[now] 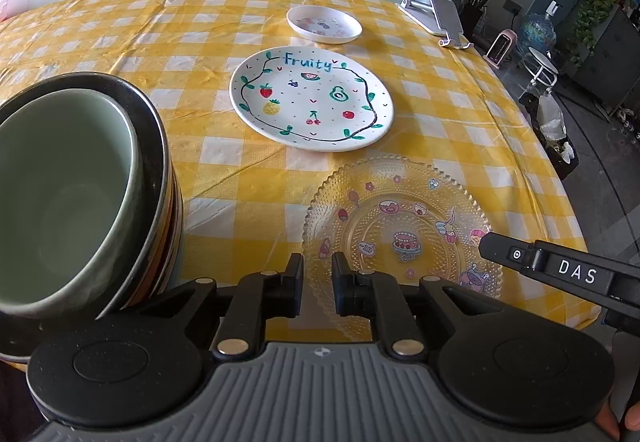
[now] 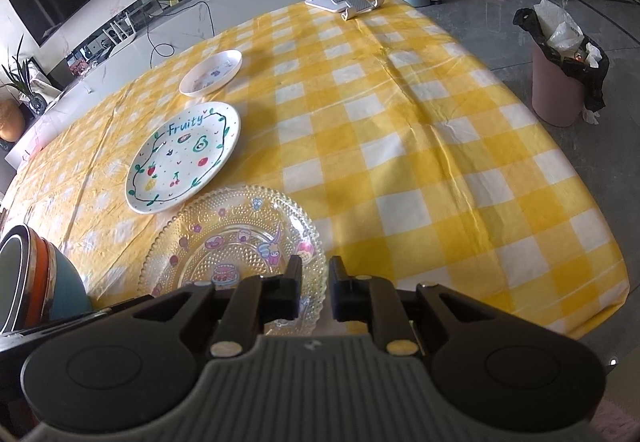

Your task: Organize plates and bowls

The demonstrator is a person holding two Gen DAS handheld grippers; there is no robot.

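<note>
The left claw (image 1: 318, 284) is seen with its jaws a little apart and nothing between them; it is held over the near rim of the glass plate (image 1: 404, 238), without visible contact. The right claw (image 2: 314, 288) is likewise parted by a narrow gap and empty, and is poised over the near right rim of the same glass plate (image 2: 236, 242); whether its pads touch the rim cannot be told. In the left view the right claw's finger, marked "DAS", is seen reaching in over the plate's right edge.

The glass plate is laid flat on the counter (image 1: 256, 177), which is covered with a yellow and white checked cloth, near the front edge. Just beyond it, close but apart, a white plate (image 1: 312, 97) painted with fruit and the word "Fruity" is set. Farther back a smaller white dish (image 1: 324, 23) is placed, separate from the others.

To the left of the glass plate a stack of bowls (image 1: 80, 193) is stood, with a pale green bowl nested on top inside a dark-rimmed one. A phone stand (image 1: 440, 19) is seen at the far right edge of the counter.
</note>
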